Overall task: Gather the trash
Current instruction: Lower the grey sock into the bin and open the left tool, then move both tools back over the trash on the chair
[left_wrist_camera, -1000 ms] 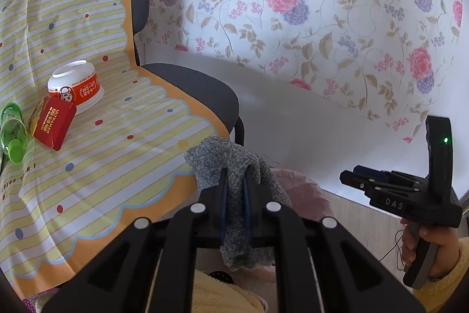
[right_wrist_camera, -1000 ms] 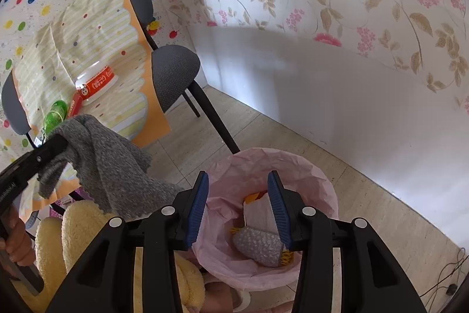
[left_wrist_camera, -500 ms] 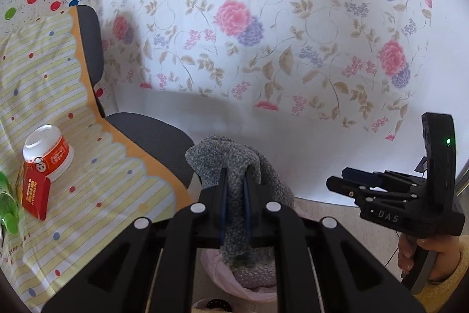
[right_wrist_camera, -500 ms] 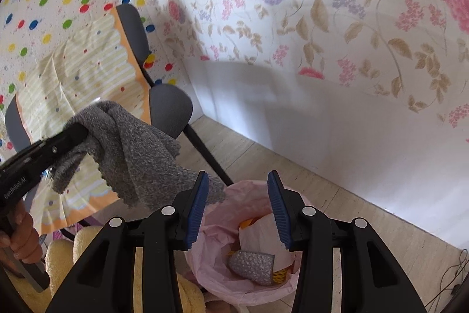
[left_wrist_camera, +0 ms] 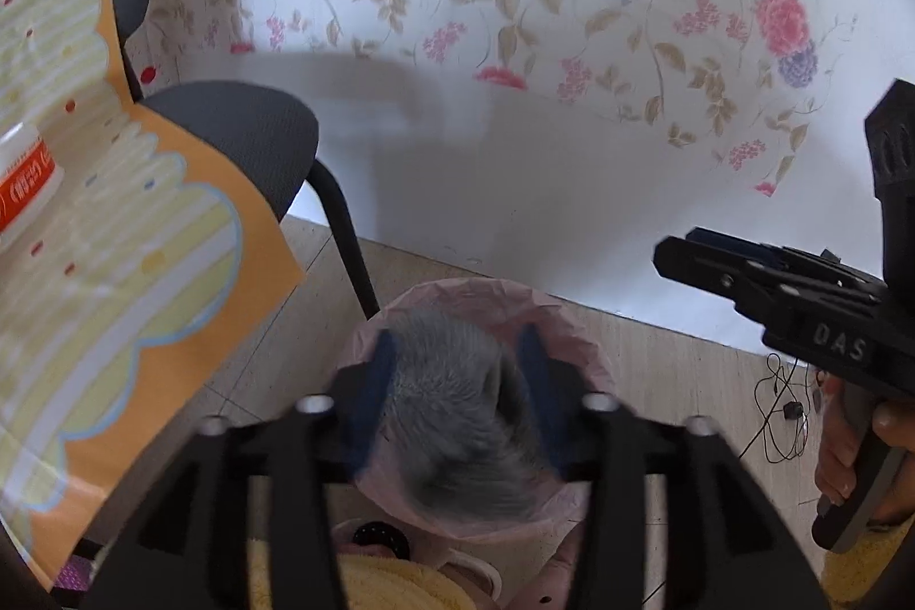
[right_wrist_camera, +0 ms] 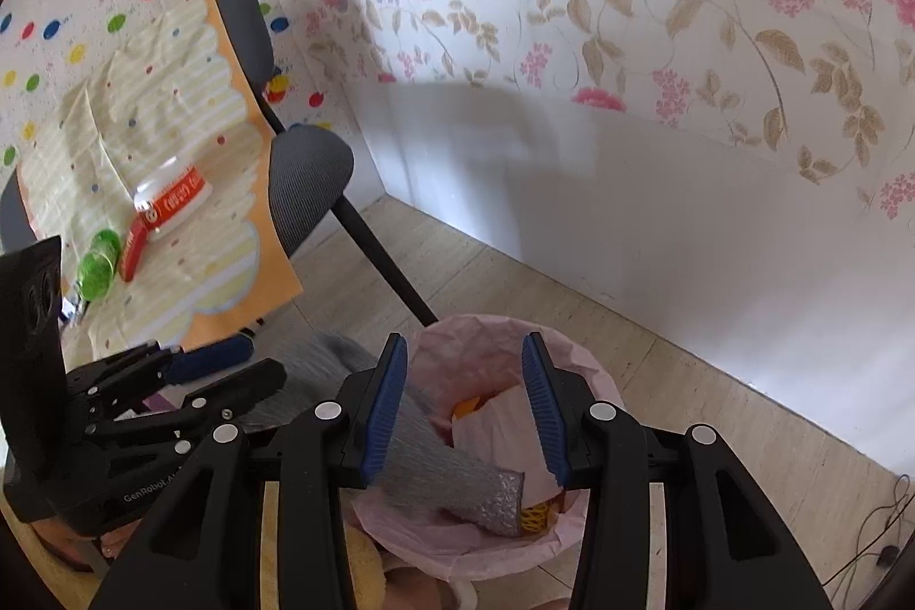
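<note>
A grey cloth (left_wrist_camera: 457,415) falls, blurred, into the pink-lined trash bin (left_wrist_camera: 572,330). My left gripper (left_wrist_camera: 457,353) is open just above the bin, its jaws apart on either side of the cloth. In the right wrist view the cloth (right_wrist_camera: 423,461) slides over the bin's rim (right_wrist_camera: 595,370) onto a silver packet (right_wrist_camera: 503,501) and other wrappers. My right gripper (right_wrist_camera: 463,398) is open and empty above the bin. The left gripper (right_wrist_camera: 229,370) shows at its left.
A chair (right_wrist_camera: 309,175) draped with a striped yellow cloth (right_wrist_camera: 143,124) stands left of the bin. On it lie a red-and-white bowl (right_wrist_camera: 177,198), a red packet (right_wrist_camera: 131,247) and a green bottle (right_wrist_camera: 97,264). A floral wall runs behind. A cable (left_wrist_camera: 783,404) lies on the floor at right.
My left gripper swung right and down over the bin and opened. The grey cloth left its jaws and drops into the bin. My right gripper stayed open over the bin.
</note>
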Demonstrator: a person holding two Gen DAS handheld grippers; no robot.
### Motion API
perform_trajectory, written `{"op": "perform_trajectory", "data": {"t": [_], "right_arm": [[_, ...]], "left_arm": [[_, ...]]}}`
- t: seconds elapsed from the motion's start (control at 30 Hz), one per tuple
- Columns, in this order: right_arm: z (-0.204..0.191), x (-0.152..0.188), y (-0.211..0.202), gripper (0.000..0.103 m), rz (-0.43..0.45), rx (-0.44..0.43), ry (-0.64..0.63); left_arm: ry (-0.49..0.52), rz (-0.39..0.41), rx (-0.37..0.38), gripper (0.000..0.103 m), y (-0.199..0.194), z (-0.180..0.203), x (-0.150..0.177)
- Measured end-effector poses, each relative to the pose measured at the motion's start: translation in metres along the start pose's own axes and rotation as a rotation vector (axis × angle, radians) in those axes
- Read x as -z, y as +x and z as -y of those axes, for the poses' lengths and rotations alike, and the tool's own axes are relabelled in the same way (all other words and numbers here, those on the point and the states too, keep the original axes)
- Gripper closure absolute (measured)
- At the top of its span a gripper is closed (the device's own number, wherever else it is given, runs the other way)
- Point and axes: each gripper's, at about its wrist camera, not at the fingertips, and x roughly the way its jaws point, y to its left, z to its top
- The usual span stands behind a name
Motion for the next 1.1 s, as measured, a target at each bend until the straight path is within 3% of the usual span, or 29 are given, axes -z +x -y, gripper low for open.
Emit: {"op": "perform_trajectory", "data": {"t": [0.3, 0.57, 0.83, 1.1], "right_arm": [[-0.007, 0.01, 0.011, 0.059, -0.041, -0.003, -0.018], [-0.036, 0.0, 0.01, 0.059, -0.031, -0.05, -0.061], [-0.119, -0.032, 0.011, 0.059, -0.004, -0.2, -0.21], [-0.223, -0.054, 0.013, 0.058, 0.004, -0.364, -0.393]], "left_arm": [[-0.07, 0.01, -0.045, 0.048, -0.005, -0.027, 0.004], [-0.13, 0.055, -0.108, 0.048, -0.046, -0.056, 0.003], [-0.258, 0.152, -0.283, 0.047, -0.129, -0.114, 0.016], [-0.409, 0.229, -0.529, 0.041, -0.209, -0.18, 0.045]]}}
